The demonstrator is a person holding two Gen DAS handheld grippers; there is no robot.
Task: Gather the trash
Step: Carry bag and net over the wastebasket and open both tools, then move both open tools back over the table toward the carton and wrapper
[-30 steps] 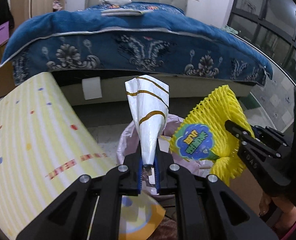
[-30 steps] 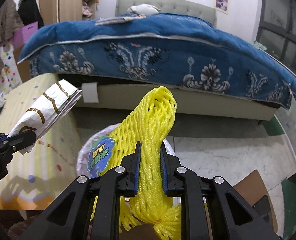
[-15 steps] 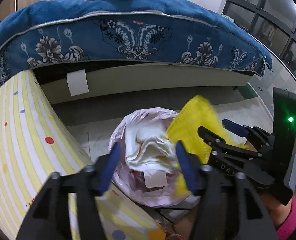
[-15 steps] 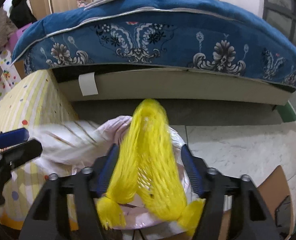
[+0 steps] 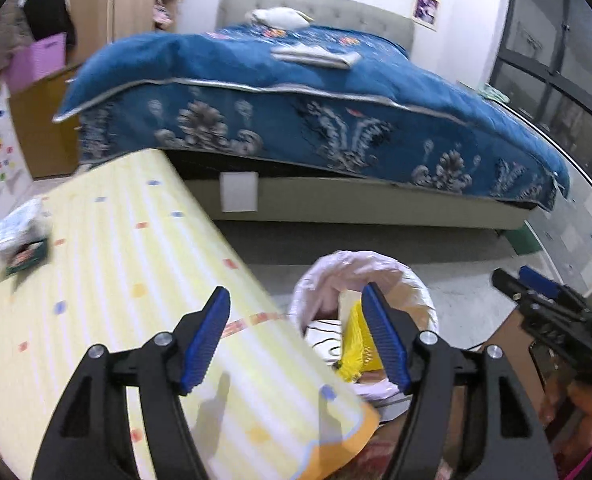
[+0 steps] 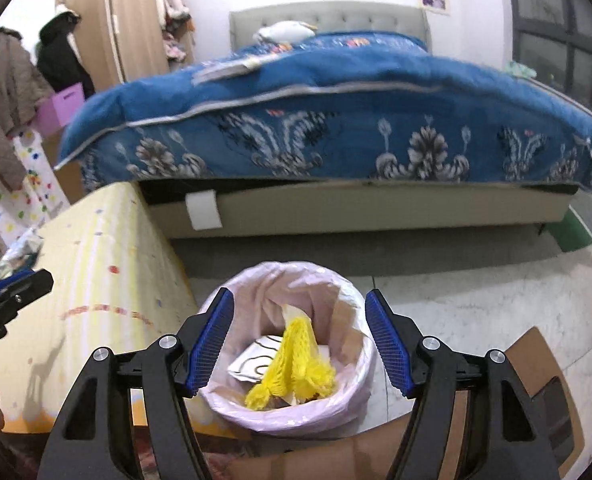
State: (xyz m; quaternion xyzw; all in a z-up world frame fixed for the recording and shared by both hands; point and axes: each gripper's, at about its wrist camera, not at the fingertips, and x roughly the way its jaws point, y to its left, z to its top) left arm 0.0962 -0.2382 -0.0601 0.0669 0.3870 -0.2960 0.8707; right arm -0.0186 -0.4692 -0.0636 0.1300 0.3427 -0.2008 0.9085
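Observation:
A trash bin lined with a pale pink bag [image 6: 296, 416] stands on the floor beside the table; it also shows in the left wrist view [image 5: 376, 268]. Inside lie the yellow foam fruit net [image 6: 296, 368] and the white wrapper with dark curved stripes [image 6: 256, 360]. The net [image 5: 356, 348] and wrapper [image 5: 324, 340] show in the left wrist view too. My right gripper [image 6: 298, 344] is open and empty right above the bin. My left gripper [image 5: 296, 344] is open and empty over the table's corner, left of the bin.
A yellow striped table [image 5: 116, 280] holds a white crumpled packet [image 5: 16, 224] and a dark green packet [image 5: 26, 256] at its far left. A bed with a blue quilt [image 6: 336, 120] lies behind. Brown cardboard [image 6: 536, 380] lies on the floor at the right.
Both grippers opened and dropped the wrapper and the yellow net into the bin. The left gripper then swung left over the table; the right one pulled back above the bin.

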